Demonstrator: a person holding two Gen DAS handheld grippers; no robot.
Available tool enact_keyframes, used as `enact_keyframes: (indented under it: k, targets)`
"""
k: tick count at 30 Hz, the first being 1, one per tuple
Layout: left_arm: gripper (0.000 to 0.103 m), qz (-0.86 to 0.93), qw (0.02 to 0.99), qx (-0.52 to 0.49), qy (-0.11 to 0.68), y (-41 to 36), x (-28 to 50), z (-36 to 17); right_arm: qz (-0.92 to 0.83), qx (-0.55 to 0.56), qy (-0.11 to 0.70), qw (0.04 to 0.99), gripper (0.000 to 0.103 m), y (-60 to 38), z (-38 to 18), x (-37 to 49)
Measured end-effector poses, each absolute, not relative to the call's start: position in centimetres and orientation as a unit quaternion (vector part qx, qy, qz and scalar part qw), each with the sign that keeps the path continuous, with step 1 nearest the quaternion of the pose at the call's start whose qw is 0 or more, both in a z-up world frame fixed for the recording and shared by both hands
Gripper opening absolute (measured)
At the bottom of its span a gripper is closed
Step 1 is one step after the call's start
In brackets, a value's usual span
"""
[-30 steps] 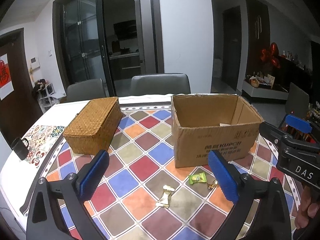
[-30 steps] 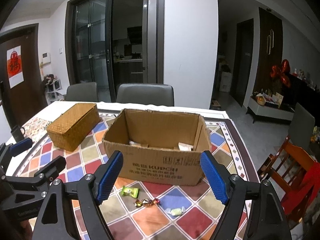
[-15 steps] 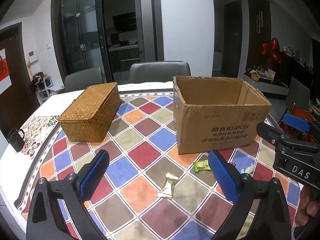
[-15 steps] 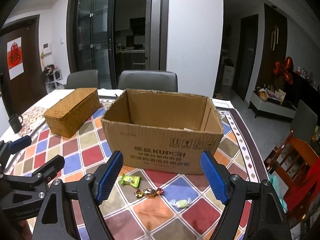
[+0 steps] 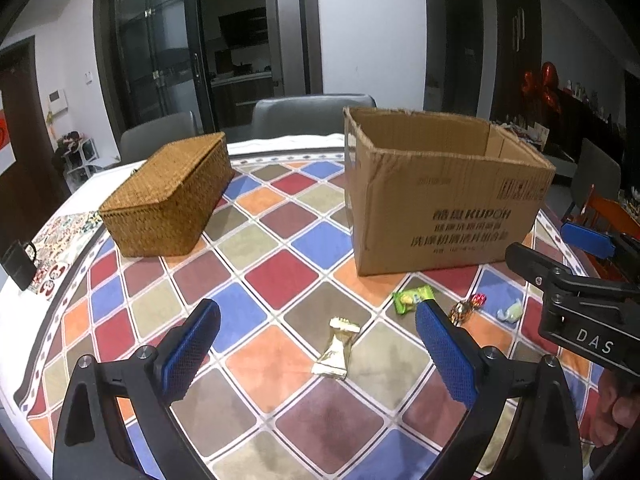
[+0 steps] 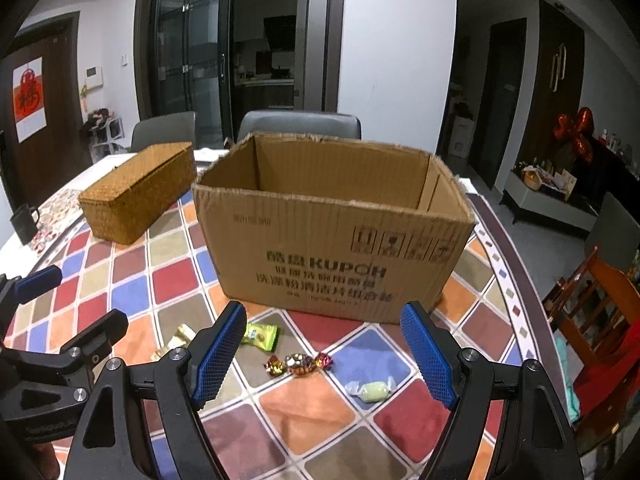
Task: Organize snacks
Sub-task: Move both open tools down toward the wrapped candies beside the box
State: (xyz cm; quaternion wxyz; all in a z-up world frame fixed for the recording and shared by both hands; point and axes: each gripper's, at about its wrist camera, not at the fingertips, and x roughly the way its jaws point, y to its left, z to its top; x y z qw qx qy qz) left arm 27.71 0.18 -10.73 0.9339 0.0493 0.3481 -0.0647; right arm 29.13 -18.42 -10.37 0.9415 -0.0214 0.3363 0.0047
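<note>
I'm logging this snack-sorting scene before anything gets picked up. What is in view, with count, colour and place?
cardboard box: 1, brown, open top, middle of the table.
wicker box: 1, tan, lid shut, left of the cardboard box.
green snack packet: 1, in front of the cardboard box.
gold wrapper: 1, left of the green packet.
foil candy: 1, gold and red, centre front.
pale green candy: 1, rightmost.
mug: 1, black, left table edge.
tablecloth: 1, multicoloured diamonds.
chairs: 2 grey, behind the table.
left gripper: blue pads, open, empty.
right gripper: blue pads, open, empty.
</note>
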Motion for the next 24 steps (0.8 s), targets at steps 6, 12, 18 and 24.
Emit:
enact_keyframes:
  k: [6,12,18,24]
  targets:
    - [0.098,-0.07,0.929,0.044,0.362,0.5,28.2,-12.4,0.011,-0.028,0.355,0.934,0.08,-17.8,-12.4,29.7]
    - [0.096,-0.075,0.923,0.047,0.375,0.5,28.8,-14.0,0.012,-0.031,0.371,0.928,0.08,-17.4,-14.1,30.4]
    - [0.092,-0.077,0.916,0.05,0.391,0.5,29.6,-15.6,0.017,-0.032,0.388,0.921,0.08,-17.1,-15.7,31.0]
    - [0.089,-0.078,0.909,0.052,0.406,0.4,30.4,-17.1,0.019,-0.031,0.404,0.914,0.08,-16.9,-17.5,31.7]
